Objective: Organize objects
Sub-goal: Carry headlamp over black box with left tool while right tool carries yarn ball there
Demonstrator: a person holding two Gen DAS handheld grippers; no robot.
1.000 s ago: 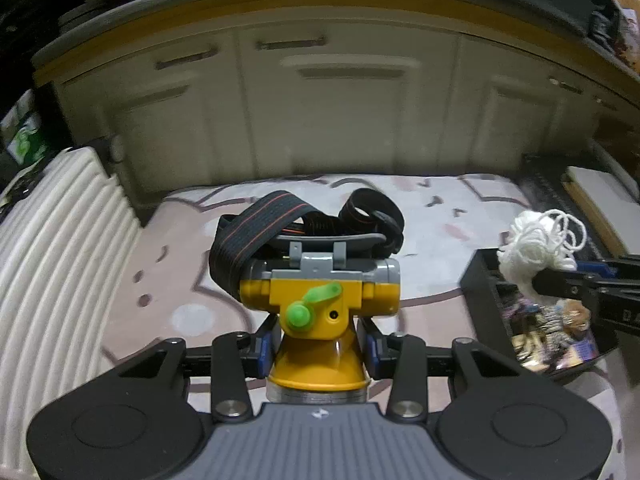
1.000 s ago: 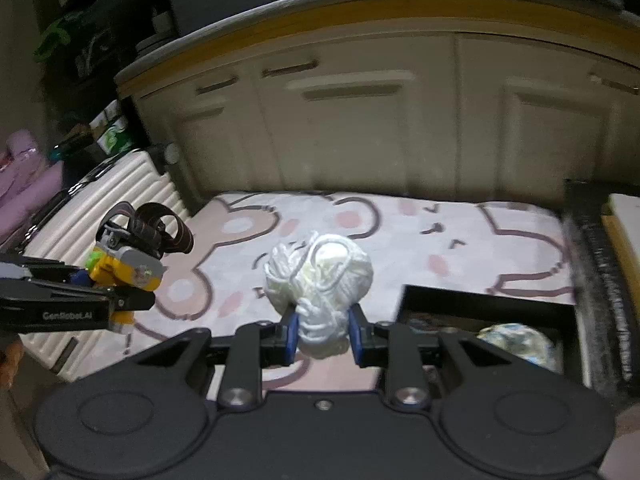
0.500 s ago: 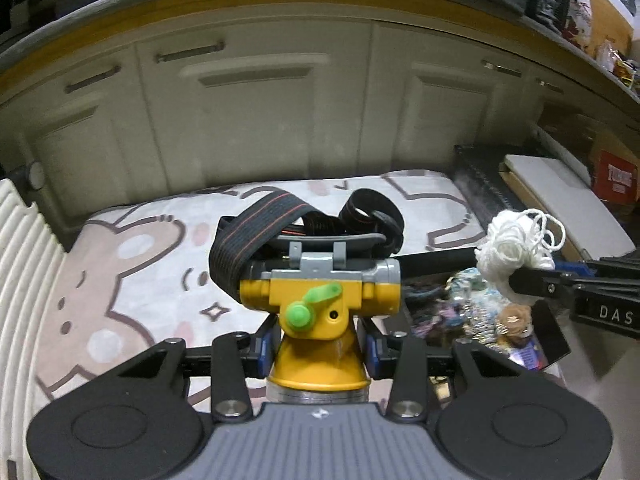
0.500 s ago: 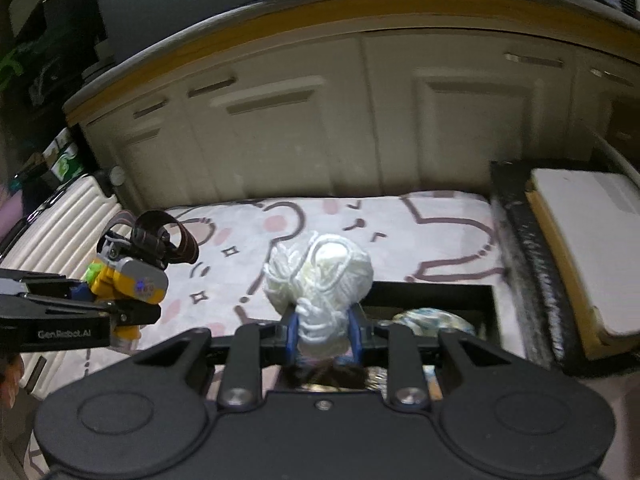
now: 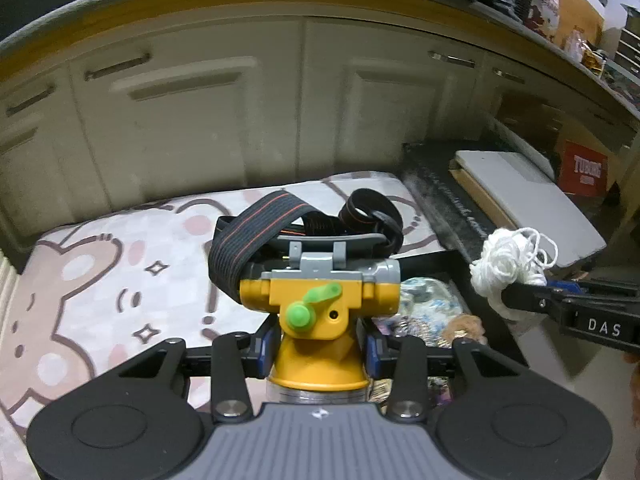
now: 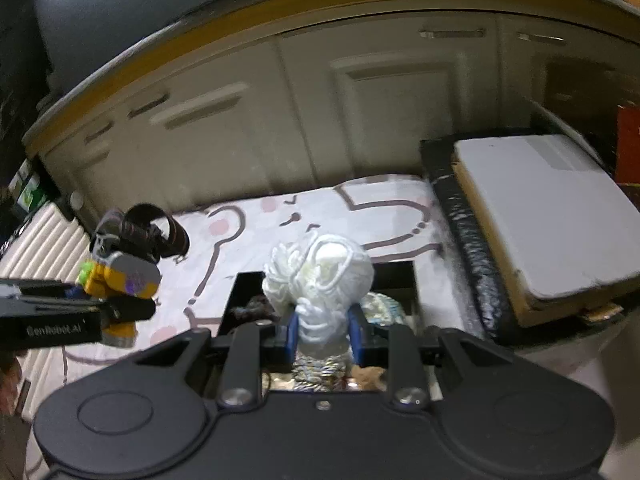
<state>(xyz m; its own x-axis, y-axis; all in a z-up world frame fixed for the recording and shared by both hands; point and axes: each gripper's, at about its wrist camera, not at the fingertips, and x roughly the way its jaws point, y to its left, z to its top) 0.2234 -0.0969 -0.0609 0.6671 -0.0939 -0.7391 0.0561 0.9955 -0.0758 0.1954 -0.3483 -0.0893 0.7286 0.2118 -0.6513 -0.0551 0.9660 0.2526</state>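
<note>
The left gripper (image 5: pixel 320 344) has its jaws clamped on the cone-shaped body of a yellow plastic headlamp (image 5: pixel 320 300) with a grey top, a green knob and a dark elastic strap striped in red; the blue pads press on both sides of the lamp's lower part, and the strap loops up behind it. The right gripper (image 6: pixel 322 330) has its jaws closed narrowly on the lower part of a white ball of yarn (image 6: pixel 320 276), with loose strands curling off the top.

Both held things hang above a black rectangular tray (image 6: pixel 240 292) that holds a jumble of small items: shiny wrappers, something brown and fuzzy, a pale crumpled bundle. The tray sits on a white mat with pink and brown cartoon drawings (image 5: pixel 120 264), which lies on the floor in front of cream cabinet doors (image 5: pixel 192 120). To the right of the tray a flat grey-white slab (image 6: pixel 540 208) rests on a black textured base.
</note>
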